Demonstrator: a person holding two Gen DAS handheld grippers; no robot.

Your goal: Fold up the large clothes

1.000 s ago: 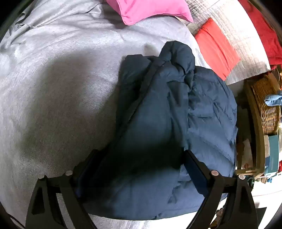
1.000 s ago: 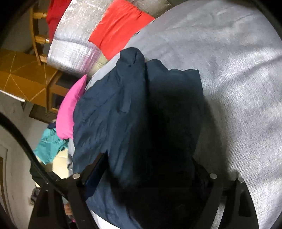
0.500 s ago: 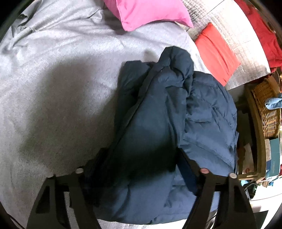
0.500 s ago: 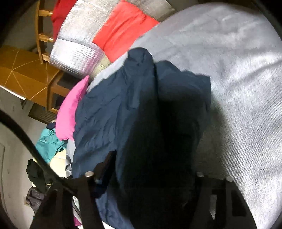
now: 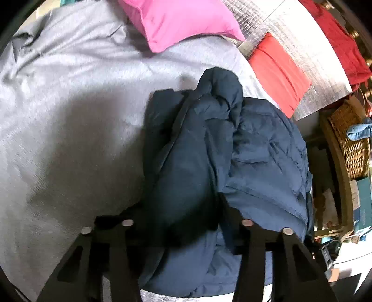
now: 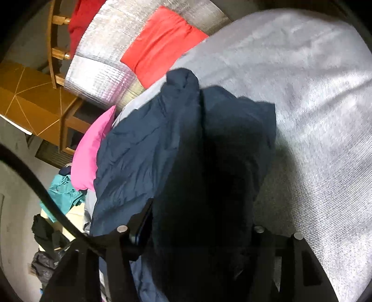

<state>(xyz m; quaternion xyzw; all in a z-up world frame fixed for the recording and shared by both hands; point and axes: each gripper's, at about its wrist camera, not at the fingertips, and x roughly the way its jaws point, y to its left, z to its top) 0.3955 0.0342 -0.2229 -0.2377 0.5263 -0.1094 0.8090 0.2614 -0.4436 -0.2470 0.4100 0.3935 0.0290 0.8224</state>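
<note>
Both tongs narrowed since a second ago, their fingers closing in on jacket fabric, and both views pulled back a bit, more pink pillow showing at top of left view.

Bed (image 5: 69, 120), grey cover, fills most of both frames. Navy puffer jacket (image 5: 232, 162) lies bunched on it, centre to right of left view, running from mid frame down to bottom edge; in right view it fills centre and lower left, one end poking up at upper centre. Roughly doubled lengthwise already, lumpy, not flat.

Left tongs (image 5: 186, 223) at bottom centre, jaws partly closed with a thick dark fold between them; looks gripped. Right tongs (image 6: 190, 227) at bottom centre, jaws at similar width, dark fabric packed between; grip likely, but the contact is in shadow.

Step, as I judge it: both near edges pinched, ready to carry over for next fold. Next move calls for lifting both together and laying evenly toward far end; puffy fill may slip or spring back.

Around: pink pillow (image 5: 176, 21) top centre, red cushion (image 5: 279, 69) on silver quilted cover (image 5: 309, 62) upper right, wicker basket (image 5: 351, 144) at right edge beyond the bed. Pillow lies just past jacket's far end and could crowd the fold. Teal clothes (image 6: 62, 192) lower left of right view.
</note>
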